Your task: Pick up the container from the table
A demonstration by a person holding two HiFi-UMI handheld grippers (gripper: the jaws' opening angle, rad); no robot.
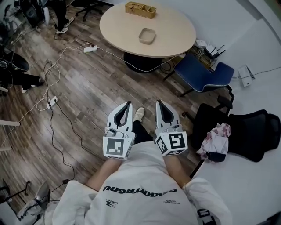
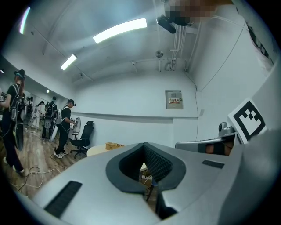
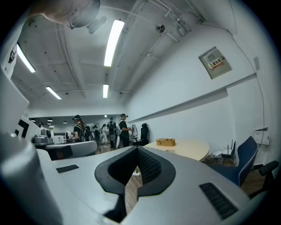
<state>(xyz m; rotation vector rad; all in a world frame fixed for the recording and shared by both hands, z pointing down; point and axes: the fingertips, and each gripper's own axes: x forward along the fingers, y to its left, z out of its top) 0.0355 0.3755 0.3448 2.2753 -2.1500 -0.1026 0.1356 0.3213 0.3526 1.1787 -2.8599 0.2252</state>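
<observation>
Beige container (image 1: 147,35) sits on the round table (image 1: 175,26), well ahead of the left hand-held gripper (image 1: 128,106) and right hand-held gripper (image 1: 159,104), both closed up and empty.

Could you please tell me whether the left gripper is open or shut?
Shut: the left gripper has its jaw tips meeting, with nothing held between them.

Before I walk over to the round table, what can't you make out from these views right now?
- Container: in the head view, too far and small to tell whether anything is inside.
- Wooden organizer: in the head view, its contents are too small to read.
- Left gripper view: the left gripper blocks the container; only the table edge shows.
- Right gripper view: the container is too small to pick out on the tabletop.
</observation>
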